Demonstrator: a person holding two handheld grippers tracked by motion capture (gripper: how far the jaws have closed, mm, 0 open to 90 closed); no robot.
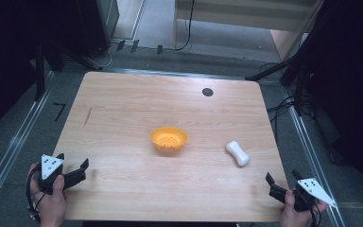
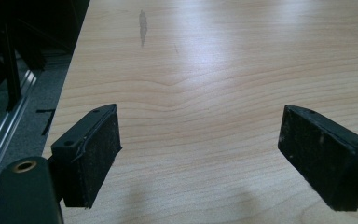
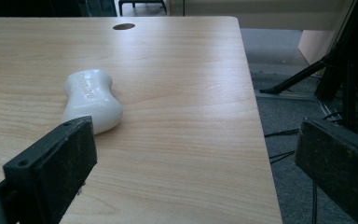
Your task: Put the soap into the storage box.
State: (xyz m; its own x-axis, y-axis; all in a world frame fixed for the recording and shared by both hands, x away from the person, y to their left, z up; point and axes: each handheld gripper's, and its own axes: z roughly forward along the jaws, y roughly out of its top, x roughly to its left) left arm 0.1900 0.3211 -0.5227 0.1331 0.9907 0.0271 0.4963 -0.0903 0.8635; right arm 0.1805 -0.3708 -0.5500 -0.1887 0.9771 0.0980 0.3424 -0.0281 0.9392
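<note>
An orange bowl [image 1: 168, 139] with small holes in its bottom sits near the middle of the wooden table [image 1: 123, 109]. A white bar of soap [image 1: 237, 152] lies to its right; in the right gripper view the soap [image 3: 92, 99] rests just beyond the left jaw. My left gripper [image 1: 72, 162] is held open at the table's front left corner, over bare wood [image 2: 200, 135]. At the front right corner my right gripper [image 1: 282, 176] is open too, nothing between its jaws [image 3: 191, 172].
A dark round hole [image 1: 207, 91] marks the table's far right part. The table's right edge [image 3: 256, 121] drops to grey floor with cables and black stand legs [image 3: 307, 74]. A metal rail [image 1: 14, 137] runs along the left side.
</note>
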